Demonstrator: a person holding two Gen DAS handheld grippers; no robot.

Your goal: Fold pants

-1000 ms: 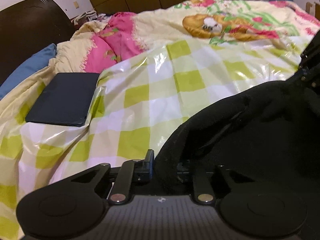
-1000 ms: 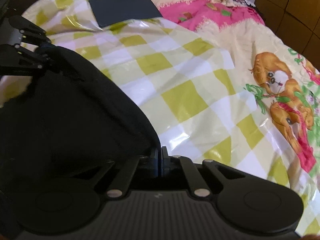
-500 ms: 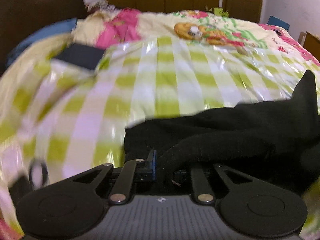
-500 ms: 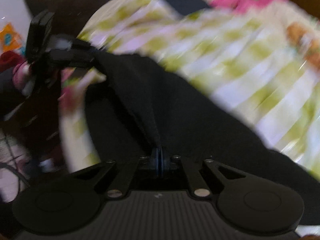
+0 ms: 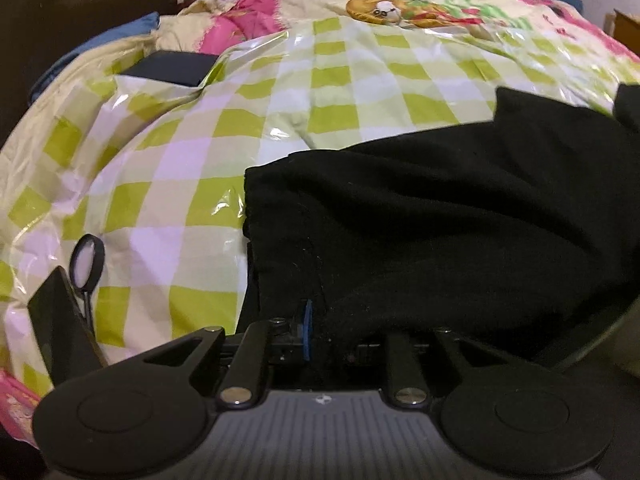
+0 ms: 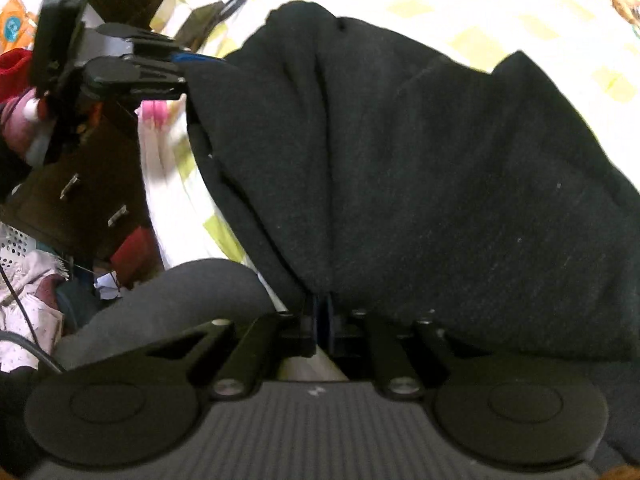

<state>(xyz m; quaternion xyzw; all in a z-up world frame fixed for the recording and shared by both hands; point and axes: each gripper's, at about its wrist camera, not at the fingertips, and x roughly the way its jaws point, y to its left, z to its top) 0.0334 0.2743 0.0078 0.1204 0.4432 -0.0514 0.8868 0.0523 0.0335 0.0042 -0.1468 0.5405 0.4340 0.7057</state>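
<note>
Both my hand-held grippers, left and right, pinch the pants, jaws easing open, bed ahead.

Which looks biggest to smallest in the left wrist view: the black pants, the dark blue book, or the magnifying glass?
1. black pants, though nearest the camera
2. dark blue book, farther away
3. magnifying glass
</note>
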